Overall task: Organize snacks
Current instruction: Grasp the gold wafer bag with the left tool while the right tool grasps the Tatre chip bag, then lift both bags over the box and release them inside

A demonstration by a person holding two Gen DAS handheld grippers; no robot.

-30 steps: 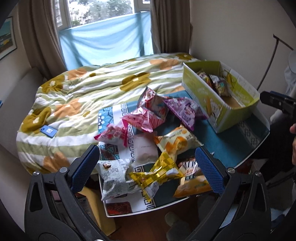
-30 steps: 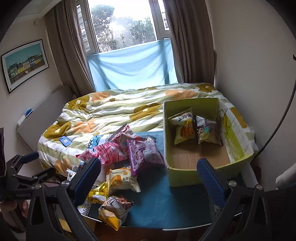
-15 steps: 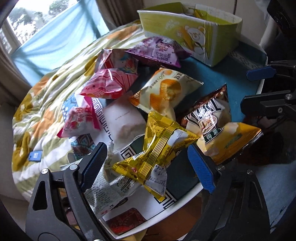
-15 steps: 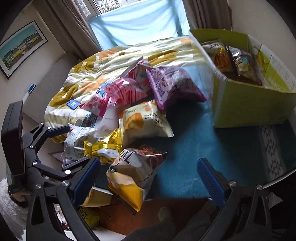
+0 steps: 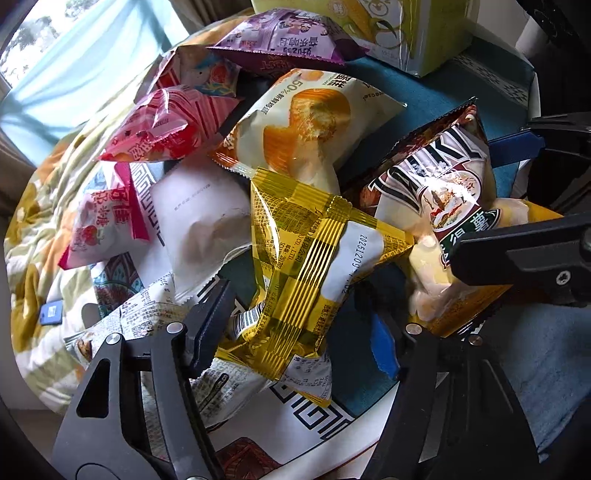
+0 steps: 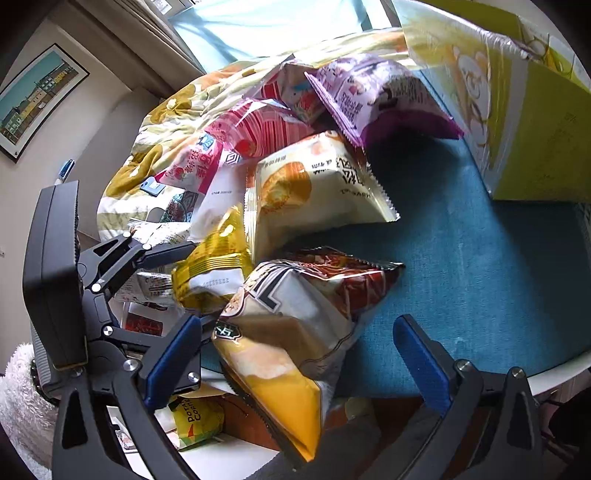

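Two tongs work: left tongs (image 5: 299,332) are closing around the gold packet (image 5: 306,258); right tongs (image 6: 291,354) gape apart astride the brown-and-yellow chip bag (image 6: 295,332) on the counter (image 6: 461,277).

Green box (image 5: 424,33) is cut off by the top edge; its contents are unseen. White newsprint-pattern packet (image 5: 155,317) is partly hidden by the gold packet (image 5: 306,266) & a gripper finger. Print on the small blue tag (image 5: 51,313) can't be read.
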